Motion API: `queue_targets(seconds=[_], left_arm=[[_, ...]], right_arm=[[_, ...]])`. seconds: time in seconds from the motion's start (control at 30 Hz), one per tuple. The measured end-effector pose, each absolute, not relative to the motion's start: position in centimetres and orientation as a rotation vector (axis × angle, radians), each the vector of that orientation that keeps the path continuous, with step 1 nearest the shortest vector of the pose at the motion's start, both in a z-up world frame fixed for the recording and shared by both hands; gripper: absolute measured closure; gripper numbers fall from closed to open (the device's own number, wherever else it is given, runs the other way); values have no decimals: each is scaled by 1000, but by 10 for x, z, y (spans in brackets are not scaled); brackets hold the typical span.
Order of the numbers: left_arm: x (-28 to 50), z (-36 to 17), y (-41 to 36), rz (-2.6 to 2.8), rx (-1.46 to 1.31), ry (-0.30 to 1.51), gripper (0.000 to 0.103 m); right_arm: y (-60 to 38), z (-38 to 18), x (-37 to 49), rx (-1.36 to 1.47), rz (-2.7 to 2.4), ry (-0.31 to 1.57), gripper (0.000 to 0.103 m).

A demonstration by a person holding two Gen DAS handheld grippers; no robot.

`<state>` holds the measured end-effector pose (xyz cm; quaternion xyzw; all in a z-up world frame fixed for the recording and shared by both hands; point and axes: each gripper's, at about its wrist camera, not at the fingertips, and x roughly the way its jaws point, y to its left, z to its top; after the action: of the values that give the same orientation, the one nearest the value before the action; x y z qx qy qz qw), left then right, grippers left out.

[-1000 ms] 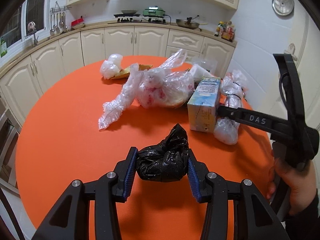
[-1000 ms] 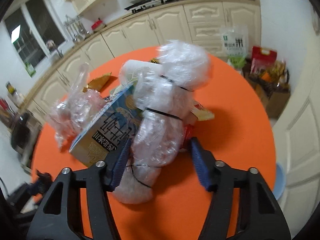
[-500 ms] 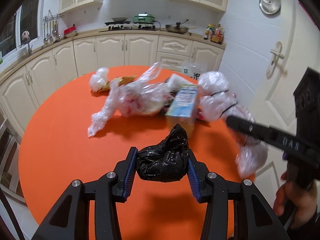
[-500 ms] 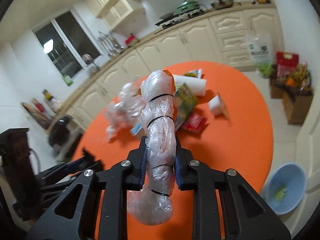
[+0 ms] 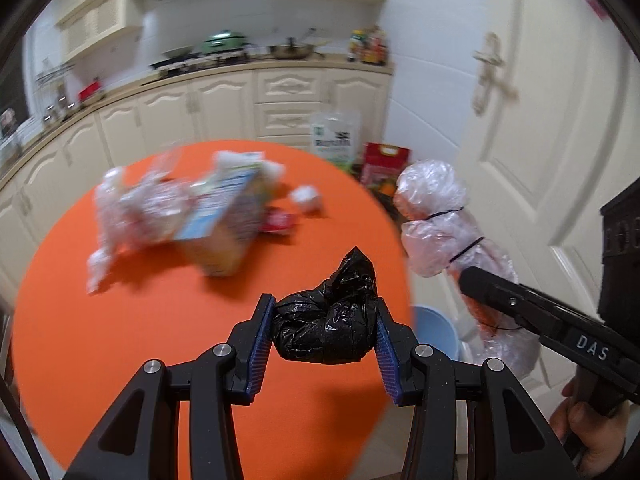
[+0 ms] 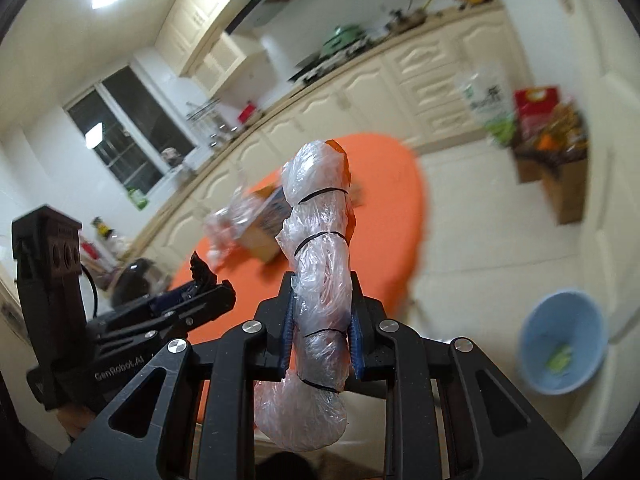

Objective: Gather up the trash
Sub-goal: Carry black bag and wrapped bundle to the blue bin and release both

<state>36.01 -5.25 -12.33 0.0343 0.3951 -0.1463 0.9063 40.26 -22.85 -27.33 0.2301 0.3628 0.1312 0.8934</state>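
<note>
Trash fills both of my claws. My left gripper [image 5: 324,336] clamps a crumpled black plastic bag [image 5: 326,326], its blue pads [image 5: 262,346] pressed into the bundle on either side, and the bag hangs just above the near right edge of the round orange table [image 5: 120,328]. My right gripper [image 6: 320,332] squeezes a long roll of clear plastic wrap [image 6: 320,264], bound by thin black bands — the roll stands up between narrow jaws, its lower end bulging out below them. From the left wrist view that roll sits past the table's right edge, over the floor, with my hand [image 5: 588,432] on the handle in the lower right corner. A pale blue bin [image 6: 562,344] stands on the floor off the table's right edge, something green lying in the bottom; from the left wrist only a sliver of its rim shows behind the black bag. More trash lies toward the far side of the table, blurred — a carton [image 5: 226,220] lying tilted, crumpled clear bags [image 5: 128,212] beside it on the left, a small red wrapper [image 5: 278,222] and a white wad [image 5: 306,198] just to its right.
</note>
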Motion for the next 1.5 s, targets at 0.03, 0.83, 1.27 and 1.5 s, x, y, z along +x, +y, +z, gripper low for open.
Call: queue_targets(seconds=[0.03, 0.83, 1.27, 1.5], left_arm=[[363, -125, -62, -322, 73, 823, 60], [513, -240, -331, -494, 381, 1018, 59], [581, -280, -351, -501, 355, 1117, 31], [572, -279, -334, -440, 377, 1084, 31]], right_arm=[[-236, -270, 397, 469, 246, 748, 81], [-385, -320, 361, 387, -147, 801, 81], [-395, -354, 376, 364, -212, 872, 81], [-395, -371, 397, 370, -217, 900, 81]])
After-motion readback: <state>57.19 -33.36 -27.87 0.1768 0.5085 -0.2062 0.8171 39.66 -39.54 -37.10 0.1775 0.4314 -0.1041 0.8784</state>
